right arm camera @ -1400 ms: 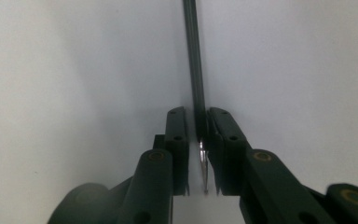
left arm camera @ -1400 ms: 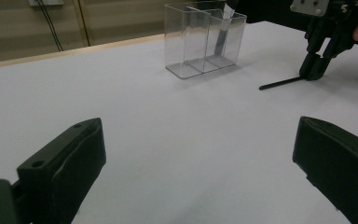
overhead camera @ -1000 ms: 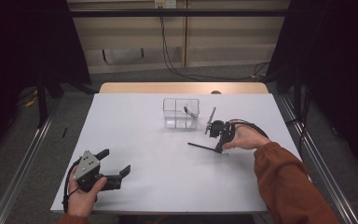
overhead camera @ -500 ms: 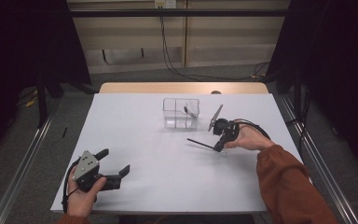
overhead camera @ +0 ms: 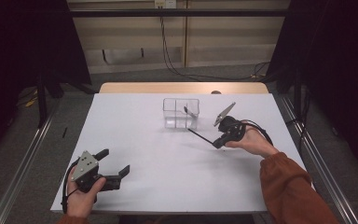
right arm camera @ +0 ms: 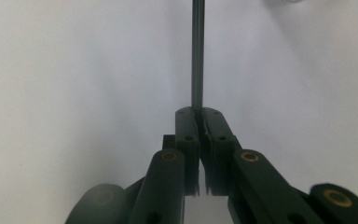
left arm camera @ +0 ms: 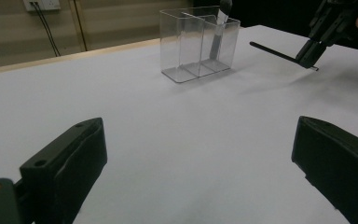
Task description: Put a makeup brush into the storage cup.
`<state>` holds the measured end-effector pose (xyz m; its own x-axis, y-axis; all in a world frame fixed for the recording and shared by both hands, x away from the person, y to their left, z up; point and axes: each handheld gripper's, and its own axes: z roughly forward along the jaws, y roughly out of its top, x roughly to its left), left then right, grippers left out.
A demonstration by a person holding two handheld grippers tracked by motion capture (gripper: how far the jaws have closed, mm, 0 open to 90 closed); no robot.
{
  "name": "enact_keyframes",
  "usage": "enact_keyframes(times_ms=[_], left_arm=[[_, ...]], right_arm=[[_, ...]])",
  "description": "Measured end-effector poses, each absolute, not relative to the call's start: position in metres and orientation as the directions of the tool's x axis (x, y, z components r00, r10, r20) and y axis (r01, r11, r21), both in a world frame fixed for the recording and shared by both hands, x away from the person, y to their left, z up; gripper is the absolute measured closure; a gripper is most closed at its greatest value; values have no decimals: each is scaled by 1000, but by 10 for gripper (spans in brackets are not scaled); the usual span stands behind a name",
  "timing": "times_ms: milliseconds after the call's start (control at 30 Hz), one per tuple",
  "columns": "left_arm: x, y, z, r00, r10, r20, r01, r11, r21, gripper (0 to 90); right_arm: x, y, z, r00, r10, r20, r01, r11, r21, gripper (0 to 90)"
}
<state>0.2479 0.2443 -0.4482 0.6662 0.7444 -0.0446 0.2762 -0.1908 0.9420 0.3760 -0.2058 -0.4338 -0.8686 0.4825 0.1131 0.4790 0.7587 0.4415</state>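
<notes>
**Rod clamped in the right jaws beside the clear box**

Rod (overhead camera: 199,137) is the thing in hand: a thin, dark, straight stick, pinched at one end by the right gripper (overhead camera: 218,142). In the right gripper view the two black jaws are pressed together on the rod (right arm camera: 197,51), which runs straight up and away from them over the white surface. From the high view the rod slants from the jaws toward the clear box (overhead camera: 181,113) and hangs just above the tabletop (overhead camera: 135,121); its free end lies near the box's front right corner, apart from it. In the left gripper view the rod (left arm camera: 275,52) shows as a dark line to the right of the box (left arm camera: 198,44), with a faint shadow under it.

The box is transparent, split by an inner wall into two compartments, and stands upright toward the far middle of the tabletop. Another slim stick with a dark tip (overhead camera: 189,112) leans inside its right compartment, its tip poking above the rim.

The person's right hand (overhead camera: 251,142) holds the right gripper at the right side of the tabletop, an orange sleeve (overhead camera: 291,189) behind it. The left gripper (overhead camera: 114,168) rests near the front left edge in the left hand (overhead camera: 81,196), well apart from the box, with its jaws spread wide and nothing between them.
</notes>
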Motion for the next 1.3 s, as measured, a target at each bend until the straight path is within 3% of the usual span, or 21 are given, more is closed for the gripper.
enact_keyframes(times_ms=[300, 600, 833, 1300], left_arm=[[247, 245, -447, 672, 739, -48, 275, -189, 943, 33], [245, 246, -443, 673, 739, -45, 259, -178, 949, 33], [242, 242, -440, 709, 705, -1, 228, -228, 946, 30], [239, 229, -436, 777, 627, -57, 256, -231, 939, 35]], right_arm=[[368, -212, -434, -838, 539, 87, 498, 690, 525, 865], [362, -224, -436, -808, 557, 192, 540, 572, 618, 865], [352, -226, -434, -812, 542, 216, 519, 504, 690, 865], [333, -207, -432, -873, 421, 246, 450, 500, 740, 865]])
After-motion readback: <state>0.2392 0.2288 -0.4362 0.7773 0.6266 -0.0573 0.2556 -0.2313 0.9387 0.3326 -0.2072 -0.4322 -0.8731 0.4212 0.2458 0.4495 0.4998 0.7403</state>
